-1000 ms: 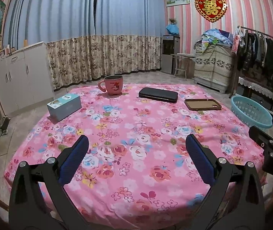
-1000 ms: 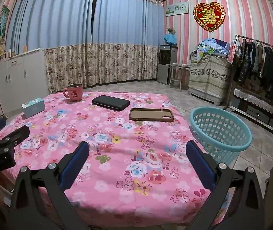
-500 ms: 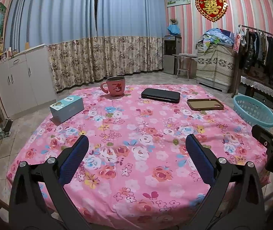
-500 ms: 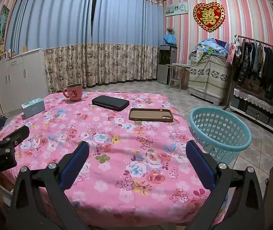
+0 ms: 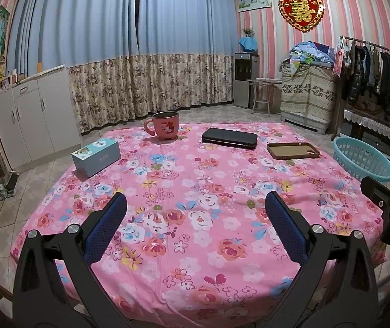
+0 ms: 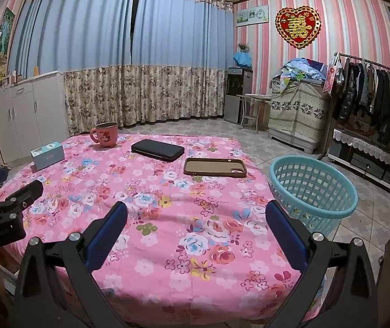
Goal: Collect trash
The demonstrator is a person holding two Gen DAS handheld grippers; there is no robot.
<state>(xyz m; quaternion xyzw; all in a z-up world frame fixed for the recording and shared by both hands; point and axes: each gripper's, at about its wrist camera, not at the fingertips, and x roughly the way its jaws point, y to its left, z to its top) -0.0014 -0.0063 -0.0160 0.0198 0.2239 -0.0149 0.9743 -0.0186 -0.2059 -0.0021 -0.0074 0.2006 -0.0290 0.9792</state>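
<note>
My left gripper [image 5: 195, 218] is wide open w/ nothing in it, held over the near edge of the table [image 5: 195, 287]. My right gripper [image 6: 195, 218] is open & empty too, near the near right corner. Each one shows at the side of the other's view.

Farther out, on the pink flower cloth: a blue box [image 5: 96, 154] by the left edge, a pink mug [image 5: 164, 127] at the far edge, a black case [image 5: 230, 138] next to it, then a brown phone case [image 5: 293, 151] toward the right edge. The teal basket [image 6: 314, 188] stands on the floor just beside the right edge, closest to my right gripper.

I think trash goes in that basket. But which thing is the trash? I can't tell; nothing looks crumpled or torn. My best guess is the box, ahead & left, so the left gripper is nearer. Its long side runs at a slant from near-left to far-right.

Hard to see: the inside bottom of the basket, what's in the mug, and the table's near edge behind my grippers.
</note>
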